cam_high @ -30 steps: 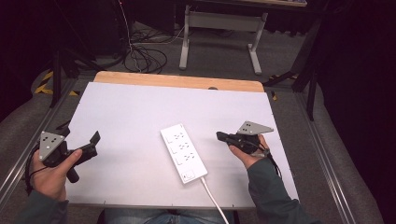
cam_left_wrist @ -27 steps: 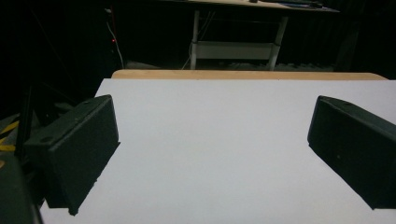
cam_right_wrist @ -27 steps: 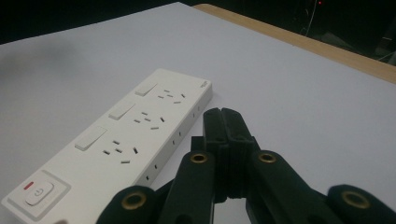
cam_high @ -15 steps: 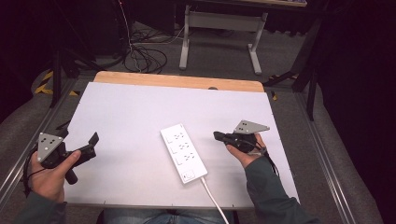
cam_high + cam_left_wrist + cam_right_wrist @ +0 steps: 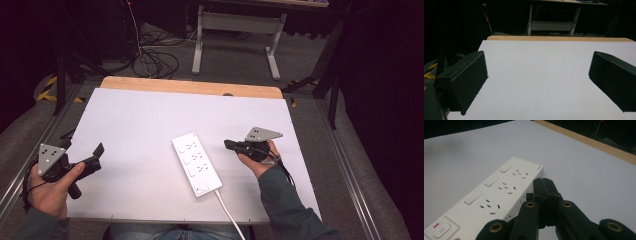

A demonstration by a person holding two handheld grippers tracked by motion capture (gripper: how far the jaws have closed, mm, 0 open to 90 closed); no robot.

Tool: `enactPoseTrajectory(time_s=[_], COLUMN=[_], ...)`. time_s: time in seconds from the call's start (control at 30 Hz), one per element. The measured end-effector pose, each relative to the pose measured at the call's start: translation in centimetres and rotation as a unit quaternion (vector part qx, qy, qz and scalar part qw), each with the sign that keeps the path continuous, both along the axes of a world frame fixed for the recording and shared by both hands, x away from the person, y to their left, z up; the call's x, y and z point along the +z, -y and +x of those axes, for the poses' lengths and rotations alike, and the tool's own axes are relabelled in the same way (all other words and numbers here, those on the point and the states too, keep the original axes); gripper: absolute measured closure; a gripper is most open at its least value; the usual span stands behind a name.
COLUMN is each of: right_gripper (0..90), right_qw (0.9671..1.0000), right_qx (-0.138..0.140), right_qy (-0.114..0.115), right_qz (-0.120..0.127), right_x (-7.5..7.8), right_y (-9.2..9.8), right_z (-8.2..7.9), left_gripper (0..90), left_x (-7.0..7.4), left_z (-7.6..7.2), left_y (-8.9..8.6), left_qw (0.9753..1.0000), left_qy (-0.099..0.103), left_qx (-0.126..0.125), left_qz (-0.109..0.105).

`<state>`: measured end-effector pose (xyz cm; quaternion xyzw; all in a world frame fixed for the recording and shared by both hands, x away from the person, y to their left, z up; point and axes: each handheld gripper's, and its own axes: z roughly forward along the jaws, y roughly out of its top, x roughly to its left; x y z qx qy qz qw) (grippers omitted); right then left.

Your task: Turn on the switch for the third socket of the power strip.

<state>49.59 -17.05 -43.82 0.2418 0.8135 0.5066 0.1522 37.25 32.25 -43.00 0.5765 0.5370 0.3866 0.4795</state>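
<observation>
A white power strip (image 5: 196,163) lies flat near the middle of the white table (image 5: 150,120), a little toward the person's edge, set at a slant so that its plain end points away and to the person's left. Its white cable (image 5: 231,216) leaves the near end and runs off the front edge of the table. From the right gripper view, the strip (image 5: 491,197) shows three rows of sockets, each with a rocker switch beside it, and a round power button (image 5: 441,230) with a small red mark at the end nearest the camera.

The right gripper (image 5: 234,145) sits just to the right of the strip, low over the table, its tip pointing at the strip's long side — close to it, though I cannot tell whether it touches. Its jaws are pressed together with nothing between them; in its own view they (image 5: 546,192) meet in one black ridge beside the strip's edge. The person's right hand (image 5: 258,157) wraps the handle, a grey three-cornered plate (image 5: 262,134) on top.

The left gripper (image 5: 96,151) is well to the left of the strip, near the table's left edge, held in the left hand (image 5: 50,190). Its jaws stand wide apart — bare white table shows between them (image 5: 537,77) in its own view.
</observation>
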Motion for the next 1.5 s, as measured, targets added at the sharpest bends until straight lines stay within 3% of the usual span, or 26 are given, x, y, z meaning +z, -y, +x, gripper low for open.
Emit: enactPoseTrajectory(time_s=[1.5], right_gripper=[90.0], right_qw=[0.9986], right_qx=[0.047], right_qy=[0.003], right_qz=[-0.022], right_x=[-0.1], right_y=[-4.7], right_z=[1.2], left_gripper=[2.7], left_x=[-0.1], left_z=[-0.6], left_y=[-0.4], left_qw=[1.0], left_qy=[-0.003], left_qx=[0.006], left_qz=[0.001])
